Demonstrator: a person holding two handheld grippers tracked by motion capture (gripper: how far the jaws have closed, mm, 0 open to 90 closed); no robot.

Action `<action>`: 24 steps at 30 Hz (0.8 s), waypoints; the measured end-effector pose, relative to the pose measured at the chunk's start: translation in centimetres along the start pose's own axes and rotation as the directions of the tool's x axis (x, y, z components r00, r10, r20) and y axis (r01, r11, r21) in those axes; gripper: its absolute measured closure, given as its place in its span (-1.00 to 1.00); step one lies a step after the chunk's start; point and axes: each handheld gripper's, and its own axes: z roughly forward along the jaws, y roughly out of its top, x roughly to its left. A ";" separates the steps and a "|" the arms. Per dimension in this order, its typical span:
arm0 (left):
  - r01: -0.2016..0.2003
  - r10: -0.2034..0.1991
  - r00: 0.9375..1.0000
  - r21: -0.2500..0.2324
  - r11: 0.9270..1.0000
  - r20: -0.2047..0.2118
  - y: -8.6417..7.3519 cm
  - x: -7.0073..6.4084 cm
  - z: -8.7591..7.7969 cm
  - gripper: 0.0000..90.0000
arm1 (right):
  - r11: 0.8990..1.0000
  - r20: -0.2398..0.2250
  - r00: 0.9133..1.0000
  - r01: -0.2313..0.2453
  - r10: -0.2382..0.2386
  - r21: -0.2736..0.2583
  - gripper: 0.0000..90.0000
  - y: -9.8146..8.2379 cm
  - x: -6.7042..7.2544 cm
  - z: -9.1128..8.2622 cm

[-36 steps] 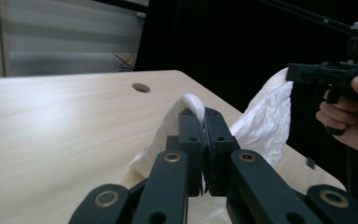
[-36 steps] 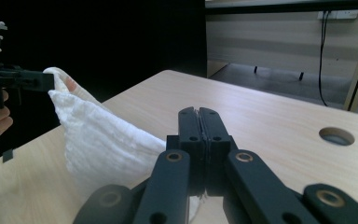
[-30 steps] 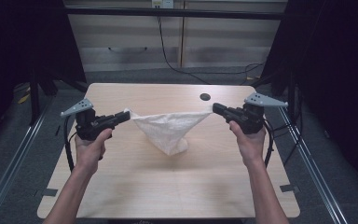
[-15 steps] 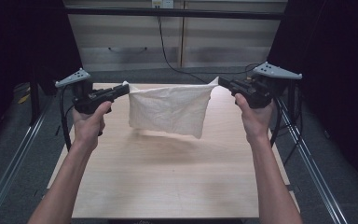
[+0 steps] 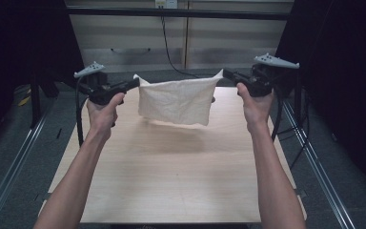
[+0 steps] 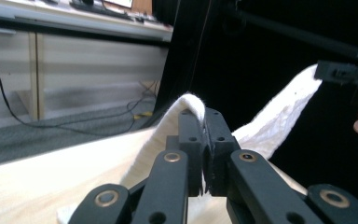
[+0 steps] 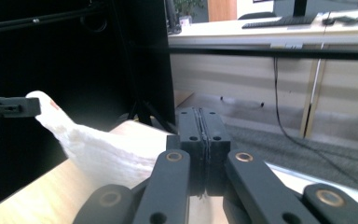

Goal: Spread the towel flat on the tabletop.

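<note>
Lifted higher off the table (image 5: 171,167), the cloth (image 5: 178,100) hangs pinched between left tool (image 5: 136,82) and right tool (image 5: 225,74).

We see a pale wooden table (image 5: 171,181) standing on grey carpet (image 5: 24,157), with metal rails (image 5: 14,164) along both sides. Behind it runs a beige panelled wall (image 5: 228,43) where a black cable (image 5: 167,45) hangs down. Black curtains (image 5: 348,71) darken both flanks, and a desk with a keyboard (image 7: 279,22) sits beyond.
</note>
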 end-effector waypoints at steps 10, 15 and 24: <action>0.018 -0.019 1.000 0.104 0.994 0.016 -7.6 -0.2 -1.2 0.95 | 0.996 -0.021 1.000 -0.008 0.010 0.088 0.98 -8.6 0.7 -2.3; 0.012 -0.016 1.000 0.136 0.991 0.027 -9.1 -0.7 -1.6 0.95 | 0.993 -0.030 0.999 -0.006 0.010 0.117 0.98 -10.6 1.0 -3.3; -0.004 -0.004 0.999 0.197 0.980 0.045 -11.5 -1.9 -2.1 0.95 | 0.989 -0.015 1.000 -0.019 0.021 0.145 0.98 -13.5 1.1 -4.4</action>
